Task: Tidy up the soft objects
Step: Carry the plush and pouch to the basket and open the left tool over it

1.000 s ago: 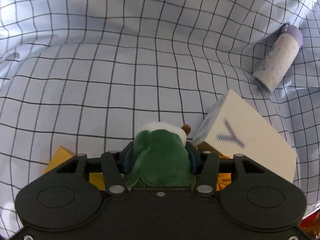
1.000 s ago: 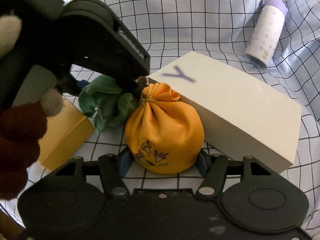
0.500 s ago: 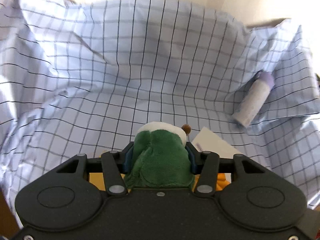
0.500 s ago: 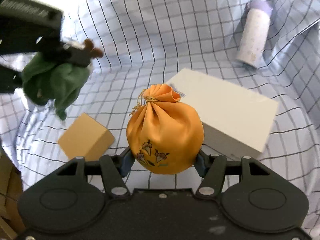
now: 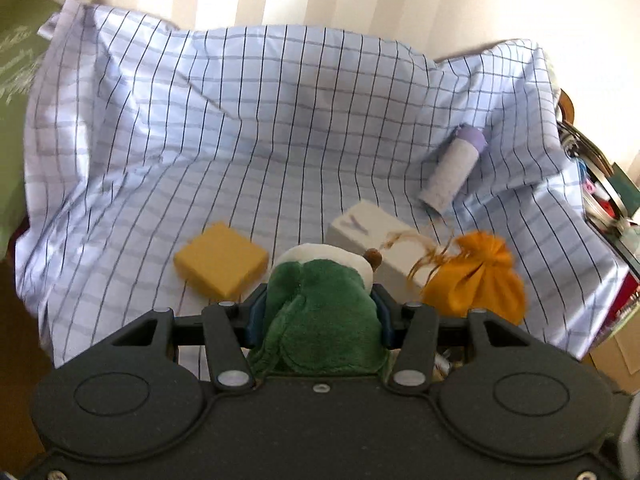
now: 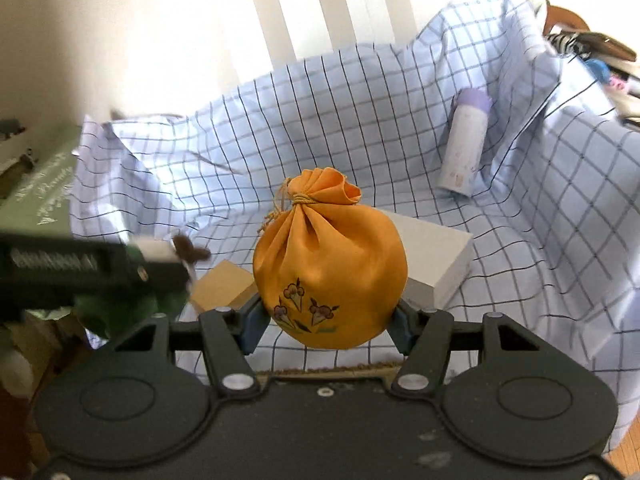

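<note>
My left gripper (image 5: 318, 316) is shut on a green and white plush toy (image 5: 320, 312) and holds it above the checked cloth. My right gripper (image 6: 326, 320) is shut on an orange drawstring pouch (image 6: 330, 260) with embroidered flowers, lifted clear of the cloth. The pouch also shows in the left wrist view (image 5: 476, 280), low at the right. The left gripper (image 6: 92, 268) with the plush appears in the right wrist view at the left edge.
A light blue checked cloth (image 5: 260, 120) lines a bin. On it lie a yellow block (image 5: 220, 258), a white box marked Y (image 5: 372, 236) and a purple-capped white bottle (image 5: 454, 170). A green box (image 6: 36, 184) stands at the left. Clutter sits at the right.
Both grippers have risen and pulled back from the cloth, carrying the plush and the pouch. The box, block and bottle now look smaller and farther away.
</note>
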### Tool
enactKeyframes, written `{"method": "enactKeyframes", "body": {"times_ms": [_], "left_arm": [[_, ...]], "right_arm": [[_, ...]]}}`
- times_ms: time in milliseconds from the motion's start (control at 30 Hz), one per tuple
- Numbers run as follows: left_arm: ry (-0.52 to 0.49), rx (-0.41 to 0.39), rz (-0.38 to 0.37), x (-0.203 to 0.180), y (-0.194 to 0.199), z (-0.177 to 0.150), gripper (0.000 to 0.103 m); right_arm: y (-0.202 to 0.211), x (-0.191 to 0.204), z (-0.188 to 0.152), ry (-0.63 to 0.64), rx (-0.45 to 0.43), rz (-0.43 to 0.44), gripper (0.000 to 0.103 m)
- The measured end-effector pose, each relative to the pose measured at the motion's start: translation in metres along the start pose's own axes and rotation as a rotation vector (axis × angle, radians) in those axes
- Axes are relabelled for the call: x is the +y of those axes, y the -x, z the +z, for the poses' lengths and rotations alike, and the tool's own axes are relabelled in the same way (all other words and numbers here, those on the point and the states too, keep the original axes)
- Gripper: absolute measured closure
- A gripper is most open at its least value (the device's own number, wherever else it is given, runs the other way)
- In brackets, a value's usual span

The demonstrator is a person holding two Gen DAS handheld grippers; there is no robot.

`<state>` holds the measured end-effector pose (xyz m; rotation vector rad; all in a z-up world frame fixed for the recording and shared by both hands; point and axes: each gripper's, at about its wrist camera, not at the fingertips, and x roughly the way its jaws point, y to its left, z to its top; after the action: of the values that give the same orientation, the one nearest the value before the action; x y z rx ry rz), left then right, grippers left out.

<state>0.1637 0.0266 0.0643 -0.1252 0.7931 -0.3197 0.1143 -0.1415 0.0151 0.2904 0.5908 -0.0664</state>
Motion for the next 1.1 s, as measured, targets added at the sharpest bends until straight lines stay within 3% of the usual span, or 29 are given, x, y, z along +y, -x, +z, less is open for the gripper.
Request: {"method": "enactKeyframes", "body": {"times_ms": [433, 633, 800, 1100], "left_arm": [[0.084, 0.031, 0.087, 0.003, 0.006, -0.061, 0.052], [0.052, 0.006, 0.124, -0.004, 0.005, -0.065, 0.05], [0.055, -0.048, 0.157, -0.008, 0.014, -0.063, 0.035], [0.062, -0.085, 0.169, -0.013, 0.033, -0.079, 0.034]], "right_arm": [[0.063, -0.008, -0.032, 0.006, -0.063, 0.01, 0.043], [0.08, -0.01, -0.042, 0.007, -0.077, 0.01, 0.043], [0.088, -0.011, -0.047, 0.016, -0.083, 0.007, 0.043], [0.081, -0.014, -0.056, 0.012, -0.033, 0.0, 0.042]]}}
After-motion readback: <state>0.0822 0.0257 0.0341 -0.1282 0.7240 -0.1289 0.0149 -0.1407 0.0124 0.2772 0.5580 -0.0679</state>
